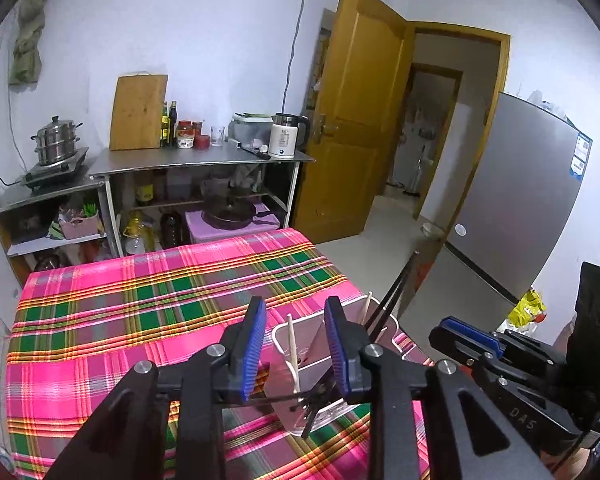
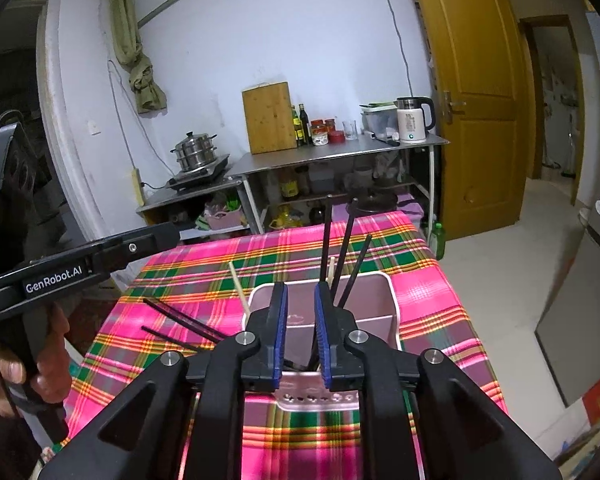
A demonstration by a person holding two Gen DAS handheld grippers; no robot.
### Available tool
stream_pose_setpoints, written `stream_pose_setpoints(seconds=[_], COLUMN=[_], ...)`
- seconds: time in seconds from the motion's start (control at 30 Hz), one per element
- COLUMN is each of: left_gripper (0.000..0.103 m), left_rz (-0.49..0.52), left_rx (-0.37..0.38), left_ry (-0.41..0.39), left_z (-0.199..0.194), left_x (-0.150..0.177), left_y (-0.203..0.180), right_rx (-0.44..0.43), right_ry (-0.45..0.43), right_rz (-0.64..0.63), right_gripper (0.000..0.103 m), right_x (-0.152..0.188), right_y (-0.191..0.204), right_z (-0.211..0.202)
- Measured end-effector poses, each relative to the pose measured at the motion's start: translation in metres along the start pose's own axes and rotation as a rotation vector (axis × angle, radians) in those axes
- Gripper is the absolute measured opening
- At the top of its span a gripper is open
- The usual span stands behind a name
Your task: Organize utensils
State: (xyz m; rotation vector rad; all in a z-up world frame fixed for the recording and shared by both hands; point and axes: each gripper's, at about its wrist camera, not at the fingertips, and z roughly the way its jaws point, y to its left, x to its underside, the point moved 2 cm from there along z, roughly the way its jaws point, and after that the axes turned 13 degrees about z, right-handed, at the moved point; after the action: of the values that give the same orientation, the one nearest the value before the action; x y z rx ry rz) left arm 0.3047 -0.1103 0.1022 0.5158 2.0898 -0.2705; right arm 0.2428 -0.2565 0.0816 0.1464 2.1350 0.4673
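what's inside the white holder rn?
The white holder has three black chopsticks leaning upright and two light wooden ones. Two more black sticks poke out left. The right gripper covers the bottom.

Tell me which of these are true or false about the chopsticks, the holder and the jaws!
1. The pink utensil holder stands on a plaid tablecloth. True.
2. Black chopsticks stick up out of the holder. True.
3. The left gripper has its jaws clamped shut on a spoon. False: the jaws are apart and hold nothing.
4. A light wooden chopstick leans in the holder. True.
5. Every black chopstick is in the holder. False: two black chopsticks lie outside it, left of the holder.
6. The right gripper holds a fork. False: its jaws are empty.
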Motion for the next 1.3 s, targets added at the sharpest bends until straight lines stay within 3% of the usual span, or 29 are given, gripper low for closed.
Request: stream_pose_setpoints(seconds=[0.53, 1.3], left_gripper=[0.034, 0.035], left_rz=[0.008, 0.047], left_rx=[-0.018, -0.016], left_ry=[-0.054, -0.029], left_z=[-0.059, -0.084], left_x=[0.039, 0.160], left_y=[-0.012, -0.065], right_rx=[-0.001, 0.086], right_ry=[0.001, 0.011], right_rz=[-0.021, -0.074], right_gripper=[0.018, 0.024], right_x=[0.034, 0.127], right_y=[0.008, 0.011], right_z=[-0.032, -0.066])
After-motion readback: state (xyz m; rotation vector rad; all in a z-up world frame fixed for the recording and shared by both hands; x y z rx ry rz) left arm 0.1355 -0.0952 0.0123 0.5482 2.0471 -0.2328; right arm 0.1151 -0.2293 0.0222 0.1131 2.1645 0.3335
